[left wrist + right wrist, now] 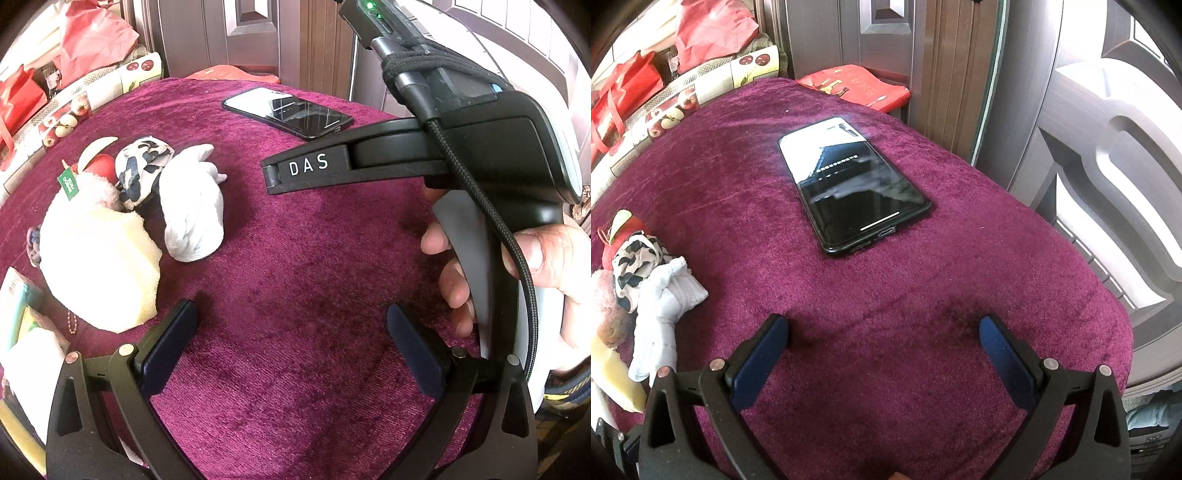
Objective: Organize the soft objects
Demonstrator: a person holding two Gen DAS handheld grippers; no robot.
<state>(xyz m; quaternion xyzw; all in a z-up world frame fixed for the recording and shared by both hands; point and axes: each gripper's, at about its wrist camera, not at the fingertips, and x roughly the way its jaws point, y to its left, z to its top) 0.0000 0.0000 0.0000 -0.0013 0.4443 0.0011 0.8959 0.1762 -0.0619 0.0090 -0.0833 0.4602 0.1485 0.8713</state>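
Observation:
Soft things lie bunched at the left of the purple cloth: a white glove (194,210), a black-and-white patterned cloth (142,168), a pink-white plush toy (92,192) with a red part and green tag, and a cream sponge (110,273). The glove (666,314) and patterned cloth (637,264) also show at the left edge of the right wrist view. My left gripper (291,339) is open and empty, to the right of the sponge. My right gripper (882,347) is open and empty over bare cloth; its body (461,155) shows in the left wrist view, held by a hand.
A black phone (849,184) lies face up at the middle back of the cloth, also in the left wrist view (291,110). Red bags (701,33) and a fruit-print box (676,107) stand behind at left. A door (849,33) is behind; a chair (1115,177) is right.

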